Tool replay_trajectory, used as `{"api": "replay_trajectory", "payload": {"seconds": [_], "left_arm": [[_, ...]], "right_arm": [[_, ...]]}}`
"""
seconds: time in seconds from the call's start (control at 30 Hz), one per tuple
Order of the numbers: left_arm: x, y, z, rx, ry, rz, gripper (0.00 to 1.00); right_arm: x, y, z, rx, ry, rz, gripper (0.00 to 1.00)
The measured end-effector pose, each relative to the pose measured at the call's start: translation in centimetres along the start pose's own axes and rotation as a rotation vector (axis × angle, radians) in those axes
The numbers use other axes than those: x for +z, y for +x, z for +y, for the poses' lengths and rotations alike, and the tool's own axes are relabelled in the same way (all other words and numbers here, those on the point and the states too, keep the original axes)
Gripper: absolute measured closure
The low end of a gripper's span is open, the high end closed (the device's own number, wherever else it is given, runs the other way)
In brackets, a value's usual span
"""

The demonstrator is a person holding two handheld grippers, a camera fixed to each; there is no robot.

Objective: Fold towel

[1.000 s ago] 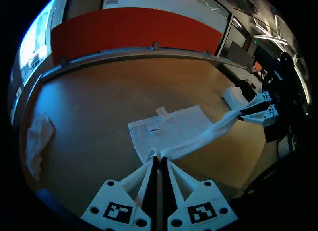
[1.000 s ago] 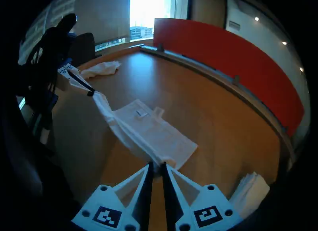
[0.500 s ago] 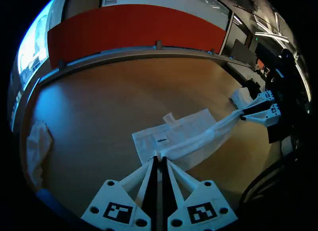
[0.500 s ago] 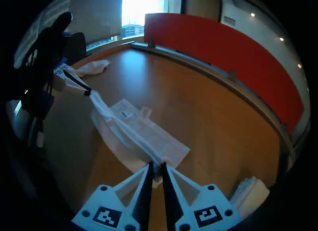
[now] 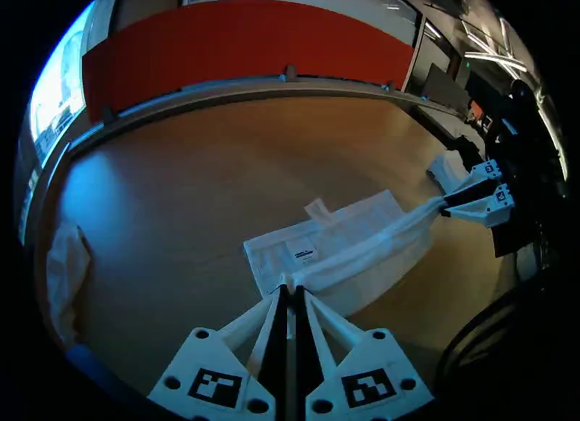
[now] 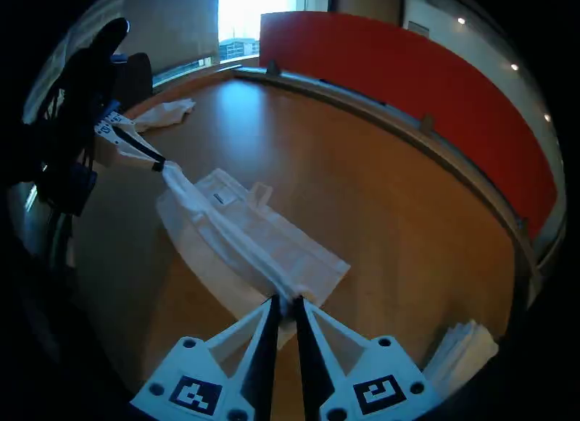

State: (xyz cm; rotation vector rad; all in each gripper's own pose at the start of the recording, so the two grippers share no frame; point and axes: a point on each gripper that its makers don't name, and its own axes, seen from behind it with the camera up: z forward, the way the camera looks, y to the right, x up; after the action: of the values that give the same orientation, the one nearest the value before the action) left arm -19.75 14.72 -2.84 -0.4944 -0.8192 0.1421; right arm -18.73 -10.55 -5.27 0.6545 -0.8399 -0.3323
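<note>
Towel lay mid-frame on the worktop, one edge stretched between left gripper and right gripper; each gripper's fingers were clenched on it.

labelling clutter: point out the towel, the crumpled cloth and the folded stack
towel (image 5: 341, 234), left gripper view, flat middle
crumpled cloth (image 5: 65, 272), left gripper view, its middle
folded stack (image 6: 460, 352), right gripper view, top layer

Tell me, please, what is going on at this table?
Someone is folding a white towel on the wooden table using two hand-held tongs. The left tongs and the right tongs are each shut on one end of a towel edge, lifted and stretched between them; the rest lies flat. A crumpled cloth lies aside.
</note>
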Motion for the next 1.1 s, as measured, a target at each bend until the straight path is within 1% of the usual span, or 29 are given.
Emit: {"api": "replay_trajectory", "payload": {"seconds": [0.27, 0.37, 0.67, 0.93, 1.1], "left_arm": [[1.9, -0.8, -0.5, 0.01, 0.013, -0.025, 0.94], [2.5, -1.0, -0.6, 0.012, 0.017, -0.03, 0.94], [4.1, -1.7, -1.2, -0.008, 0.031, -0.046, 0.92], [4.9, -1.7, -1.7, -0.003, 0.054, -0.057, 0.89], [5.0, -1.4, -2.1, -0.003, 0.068, -0.057, 0.85]], "right_arm": [[1.7, -0.3, 0.7, 0.028, -0.005, -0.017, 0.84], [2.3, -0.6, 0.9, 0.029, -0.006, -0.025, 0.84], [3.8, -1.2, 1.2, 0.037, -0.018, -0.036, 0.8], [4.7, -1.5, 1.8, 0.025, -0.032, -0.049, 0.77], [5.1, -1.4, 2.5, 0.022, -0.048, -0.051, 0.71]]}}
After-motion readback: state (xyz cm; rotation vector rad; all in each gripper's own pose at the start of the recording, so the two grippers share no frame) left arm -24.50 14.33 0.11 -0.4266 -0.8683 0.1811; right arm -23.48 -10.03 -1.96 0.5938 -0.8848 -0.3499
